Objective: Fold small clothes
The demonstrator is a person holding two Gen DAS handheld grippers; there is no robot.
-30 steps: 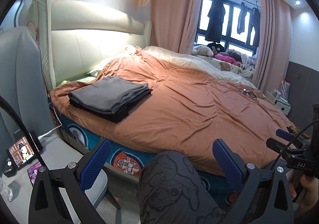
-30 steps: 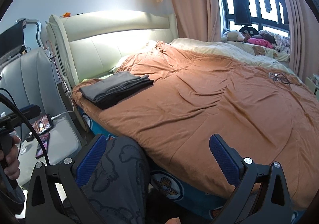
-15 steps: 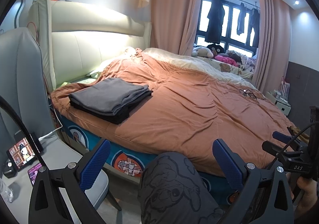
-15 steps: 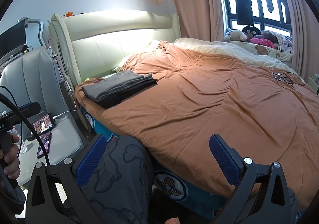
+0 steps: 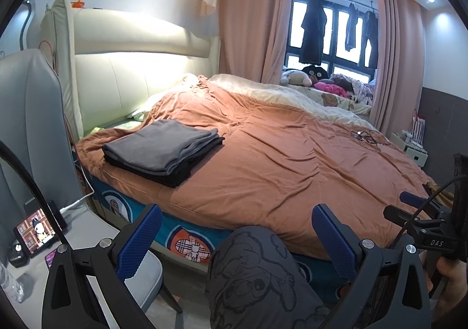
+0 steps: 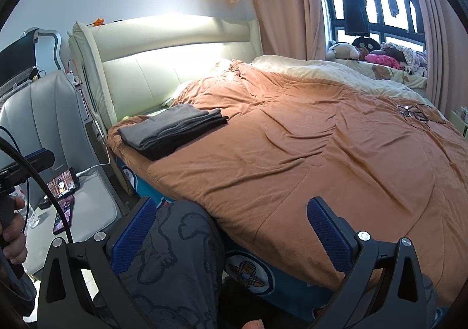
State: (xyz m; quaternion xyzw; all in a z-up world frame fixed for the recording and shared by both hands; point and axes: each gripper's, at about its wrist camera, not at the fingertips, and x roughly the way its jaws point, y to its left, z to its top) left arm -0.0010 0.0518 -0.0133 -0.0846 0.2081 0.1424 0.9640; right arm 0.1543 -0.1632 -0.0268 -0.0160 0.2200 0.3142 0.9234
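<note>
Grey folded clothes (image 5: pixel 163 150) lie stacked on the orange duvet (image 5: pixel 278 159) near the headboard (pile edges aligned). Left gripper (image 5: pixel 237 241) and right gripper (image 6: pixel 231 229) both hang released, empty, well short of the stack.

"DAS" on the right gripper (image 5: pixel 421 229) body (white letters)

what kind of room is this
A home bedroom, it seems: a big bed with an orange duvet and padded headboard, curtains at a window with clothes hung in it, and soft toys on the sill. A stack of folded clothes sits on the bed.
</note>
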